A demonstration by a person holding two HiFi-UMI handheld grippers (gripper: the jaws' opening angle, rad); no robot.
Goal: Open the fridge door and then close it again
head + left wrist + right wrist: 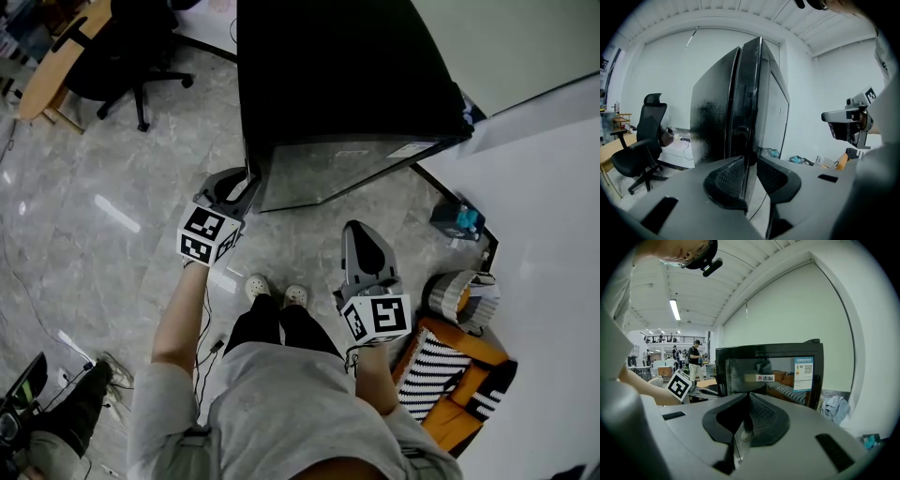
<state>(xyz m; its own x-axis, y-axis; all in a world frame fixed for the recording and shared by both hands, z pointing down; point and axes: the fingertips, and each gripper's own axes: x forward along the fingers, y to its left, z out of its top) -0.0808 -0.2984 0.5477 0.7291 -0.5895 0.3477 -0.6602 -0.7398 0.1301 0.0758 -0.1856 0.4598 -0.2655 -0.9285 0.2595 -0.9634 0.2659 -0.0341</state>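
Note:
A black fridge [337, 84] stands in front of me, its glass door [328, 173] facing my feet. My left gripper [246, 183] is at the door's left edge. In the left gripper view the door edge [749, 108] runs down between the jaws of the left gripper [750, 171], and the pads [729, 178] close on it. My right gripper [361, 230] hangs in front of the door, apart from it. In the right gripper view the right gripper [749, 401] has its pads together with nothing between them, and the fridge [768, 371] lies ahead.
A black office chair [122, 56] and a wooden table [56, 56] stand at the far left. A white wall [544, 234] runs along the right. At its foot lie an orange striped bag [450, 375], a round basket [462, 298] and a blue item [457, 220]. Cables lie at lower left.

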